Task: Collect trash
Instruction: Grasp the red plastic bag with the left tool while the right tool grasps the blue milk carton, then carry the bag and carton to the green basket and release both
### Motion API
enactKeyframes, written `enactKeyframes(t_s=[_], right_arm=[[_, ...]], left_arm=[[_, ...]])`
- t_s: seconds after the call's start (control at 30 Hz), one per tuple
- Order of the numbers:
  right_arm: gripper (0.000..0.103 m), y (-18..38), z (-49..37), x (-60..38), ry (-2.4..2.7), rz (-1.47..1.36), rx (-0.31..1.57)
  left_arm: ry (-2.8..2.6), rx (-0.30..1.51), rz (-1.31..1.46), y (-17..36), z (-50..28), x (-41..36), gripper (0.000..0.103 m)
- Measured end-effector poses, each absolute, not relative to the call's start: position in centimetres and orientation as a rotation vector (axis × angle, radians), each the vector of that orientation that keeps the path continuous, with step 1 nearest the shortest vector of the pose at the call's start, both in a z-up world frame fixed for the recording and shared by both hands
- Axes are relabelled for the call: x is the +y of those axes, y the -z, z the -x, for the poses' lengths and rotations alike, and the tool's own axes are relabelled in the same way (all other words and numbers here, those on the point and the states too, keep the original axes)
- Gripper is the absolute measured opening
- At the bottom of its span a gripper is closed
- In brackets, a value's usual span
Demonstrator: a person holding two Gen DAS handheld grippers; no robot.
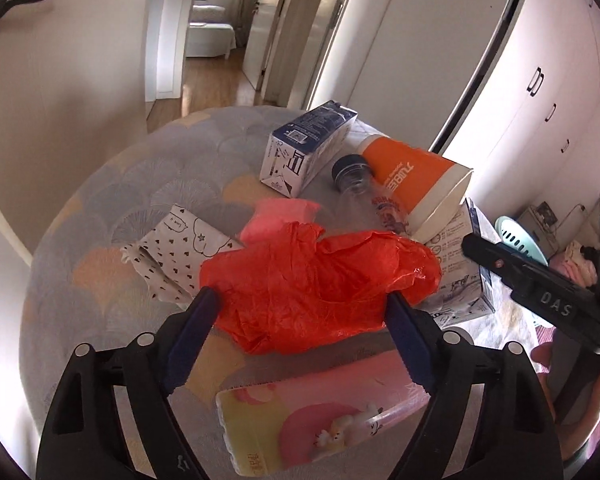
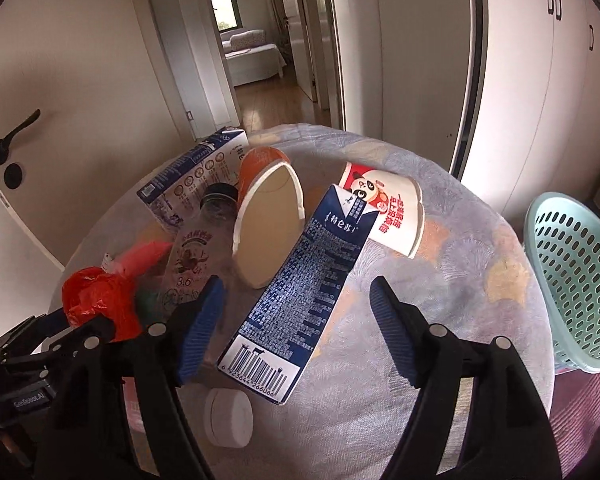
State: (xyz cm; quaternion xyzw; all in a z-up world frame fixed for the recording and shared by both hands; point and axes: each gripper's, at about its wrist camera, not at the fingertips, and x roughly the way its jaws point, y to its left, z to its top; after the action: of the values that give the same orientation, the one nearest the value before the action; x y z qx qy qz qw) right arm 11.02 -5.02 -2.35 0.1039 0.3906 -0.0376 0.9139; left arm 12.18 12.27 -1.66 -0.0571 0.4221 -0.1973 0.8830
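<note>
Collecting has barely begun: the basket [image 2: 572, 280] (perforated, teal) appears empty. Left gripper [image 1: 300, 308] fingers straddle the red plastic bag [image 1: 320, 280], apart; right gripper [image 2: 296, 300] fingers flank the milk carton [image 2: 300, 280], unclamped.

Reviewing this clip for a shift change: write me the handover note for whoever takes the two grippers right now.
Left gripper: open, straddling the red plastic bag, pads not pressing.
Right gripper: open around the blue milk carton, not gripping.
Still on the table: second carton, orange cup, panda cup, bottle, patterned paper, tissue pack, white lid.
Green basket is beside the table on the right.
Done: nothing visibly binned. Left: everything.
</note>
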Motion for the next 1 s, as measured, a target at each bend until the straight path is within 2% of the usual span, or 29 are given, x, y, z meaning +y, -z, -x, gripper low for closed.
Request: enactKeyframes(t_s=[0.13, 0.27, 0.37, 0.43, 0.6, 1.0], right_arm=[[0.071, 3.2, -11.4, -5.4, 0.096, -0.244, 0.826], [0.070, 3.9, -11.6, -5.8, 0.082, -0.277, 0.850], [0.049, 4.3, -11.5, -5.6, 0.050, -0.285, 0.866], [0.044, 4.3, -11.1, -5.6, 0.047, -0.281, 0.864], [0.035, 3.7, -9.2, -6.6, 0.069, -0.270, 0.842], [0.035, 2.2, -4.2, -11.0, 0.101, -0.227, 0.807]], left_arm=[[0.405, 0.865, 0.094, 1.5, -11.7, 12.2, 0.061], [0.404, 0.848, 0.092, 1.3, -11.3, 12.2, 0.049], [0.399, 0.832, 0.088, 1.1, -11.2, 12.0, 0.040], [0.396, 0.817, 0.098, 0.7, -10.8, 12.2, 0.036], [0.409, 0.767, 0.138, -0.7, -9.8, 12.7, 0.034], [0.497, 0.703, 0.152, -2.9, -8.0, 9.9, 0.034]])
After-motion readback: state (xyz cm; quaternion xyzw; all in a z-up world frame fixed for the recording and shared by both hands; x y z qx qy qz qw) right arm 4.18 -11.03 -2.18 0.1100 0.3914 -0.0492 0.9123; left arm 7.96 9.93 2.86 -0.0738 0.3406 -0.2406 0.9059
